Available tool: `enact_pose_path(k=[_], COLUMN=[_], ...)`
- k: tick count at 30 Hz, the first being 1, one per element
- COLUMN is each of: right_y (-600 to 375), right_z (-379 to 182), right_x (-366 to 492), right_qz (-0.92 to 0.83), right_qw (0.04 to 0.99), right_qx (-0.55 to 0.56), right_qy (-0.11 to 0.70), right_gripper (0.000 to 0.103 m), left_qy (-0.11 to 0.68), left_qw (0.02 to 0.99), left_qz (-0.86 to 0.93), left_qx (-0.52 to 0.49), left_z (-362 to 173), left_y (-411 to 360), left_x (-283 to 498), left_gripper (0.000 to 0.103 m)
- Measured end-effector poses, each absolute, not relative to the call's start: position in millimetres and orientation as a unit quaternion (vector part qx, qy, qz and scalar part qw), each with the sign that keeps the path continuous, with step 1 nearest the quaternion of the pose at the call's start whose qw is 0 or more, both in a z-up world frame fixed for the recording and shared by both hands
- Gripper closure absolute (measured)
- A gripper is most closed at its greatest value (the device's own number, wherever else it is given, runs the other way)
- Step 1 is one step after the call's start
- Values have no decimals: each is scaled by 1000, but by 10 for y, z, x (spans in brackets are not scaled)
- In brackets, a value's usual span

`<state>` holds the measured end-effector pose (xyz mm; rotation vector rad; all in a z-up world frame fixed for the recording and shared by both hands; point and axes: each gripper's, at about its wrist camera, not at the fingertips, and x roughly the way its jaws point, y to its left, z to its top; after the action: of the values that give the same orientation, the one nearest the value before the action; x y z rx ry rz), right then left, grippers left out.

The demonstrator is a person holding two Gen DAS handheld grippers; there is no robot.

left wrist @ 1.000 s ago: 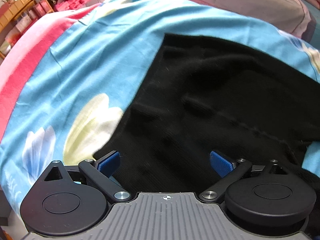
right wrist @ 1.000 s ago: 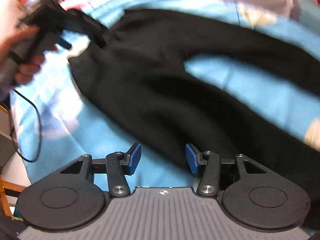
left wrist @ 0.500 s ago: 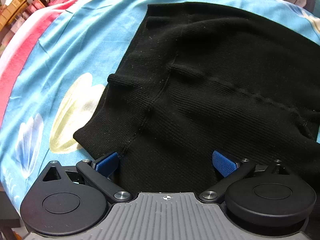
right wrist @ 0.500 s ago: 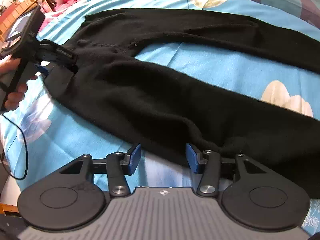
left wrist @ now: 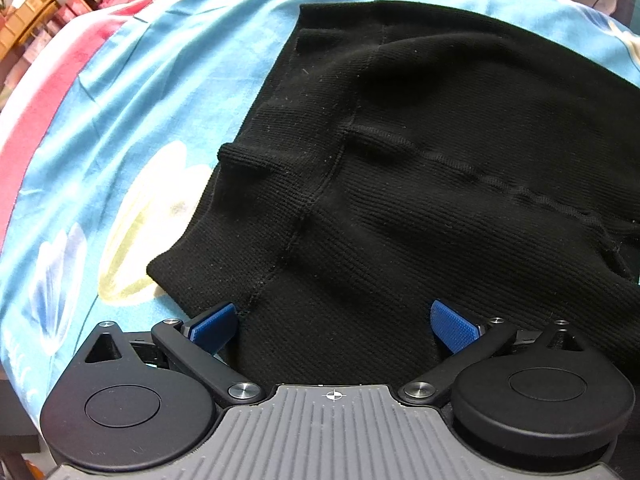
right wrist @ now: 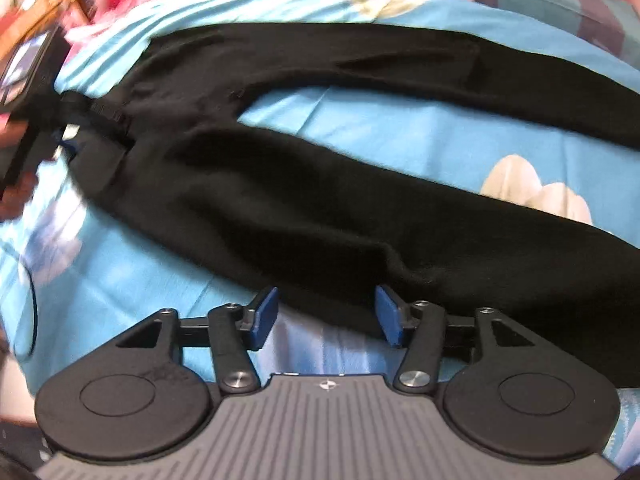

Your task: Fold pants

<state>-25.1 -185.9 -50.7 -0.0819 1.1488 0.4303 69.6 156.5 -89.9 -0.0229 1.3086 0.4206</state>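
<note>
Right tool [right wrist: 326, 312] opening astride pants [right wrist: 320, 216] edge; left tool [left wrist: 334, 322] spread wide.

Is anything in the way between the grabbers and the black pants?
Nothing visible is. The left gripper sits open right over the waist end of the black pants, and the right gripper is opening at the edge of the near leg. Only the blue flowered sheet lies around and between the two legs.

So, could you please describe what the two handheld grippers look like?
Both match: the left gripper and right gripper each have black link arms with silver screws, round black discs, blue ribbed pads and a grey ridged body bearing a small crosshair mark. A thin dark cable trails nearby.
</note>
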Motion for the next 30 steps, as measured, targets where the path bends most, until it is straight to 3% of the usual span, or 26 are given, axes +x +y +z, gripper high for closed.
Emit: enact_pose_path(k=[11, 16, 19, 30], right_y=[-2141, -2172, -2157, -2366], right_z=[-370, -557, -551, -430], right_x=[-262, -272, -357, -461], right_qz=[139, 128, 142, 126], right_qw=[858, 841, 827, 835], right_qx=[-13, -23, -38, -6], right_qy=[495, 525, 543, 536], right_gripper=[41, 39, 32, 32], left_qy=[604, 603, 603, 605], left_qw=[773, 773, 773, 770], left_qz=[193, 196, 196, 200], left_qx=[-12, -8, -10, -13], left_z=[-874, -878, -876, -876], left_y=[1529, 1505, 1510, 1544], left_x=[663, 661, 664, 681], left_gripper=[0, 0, 0, 0])
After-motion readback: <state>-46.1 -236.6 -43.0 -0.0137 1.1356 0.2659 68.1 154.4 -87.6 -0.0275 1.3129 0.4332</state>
